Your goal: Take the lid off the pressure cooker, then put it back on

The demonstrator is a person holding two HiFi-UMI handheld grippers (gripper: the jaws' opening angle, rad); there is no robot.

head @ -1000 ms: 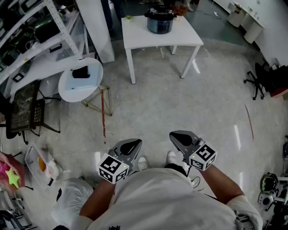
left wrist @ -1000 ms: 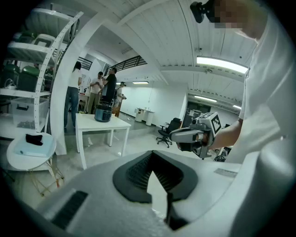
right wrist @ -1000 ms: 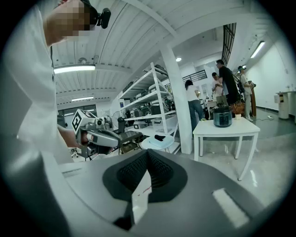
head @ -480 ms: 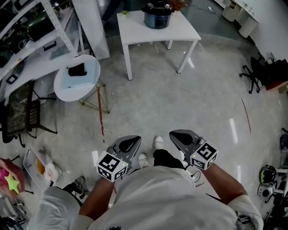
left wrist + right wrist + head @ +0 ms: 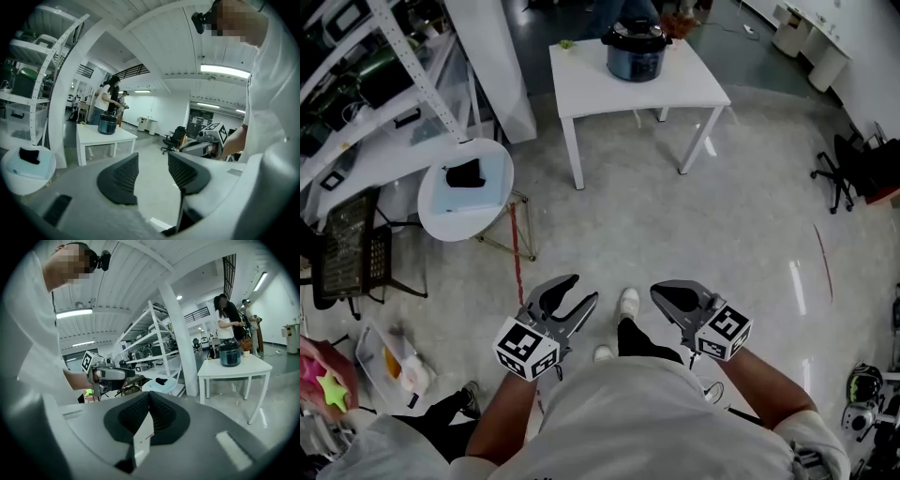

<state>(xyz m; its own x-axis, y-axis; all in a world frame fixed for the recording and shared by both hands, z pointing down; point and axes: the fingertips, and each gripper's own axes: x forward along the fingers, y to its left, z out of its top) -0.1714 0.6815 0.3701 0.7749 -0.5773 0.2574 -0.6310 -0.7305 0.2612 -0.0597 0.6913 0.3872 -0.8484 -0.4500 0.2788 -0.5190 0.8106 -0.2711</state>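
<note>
– At your far left stands the round side table (image 5: pixel 441 202), with a dark thing (image 5: pixel 467 174) lying on it.
– Agreed. Next comes your left gripper (image 5: pixel 581 288): its jaws have just been opening and stand apart, with nothing between them.
– Your pressure cooker (image 5: pixel 635 54) sits well ahead of you on the white table (image 5: pixel 600 84), with the lid (image 5: pixel 634 32) on top of it.
– And at your right, your right gripper (image 5: pixel 656 292) has its jaws pressed together, holding nothing.
</note>
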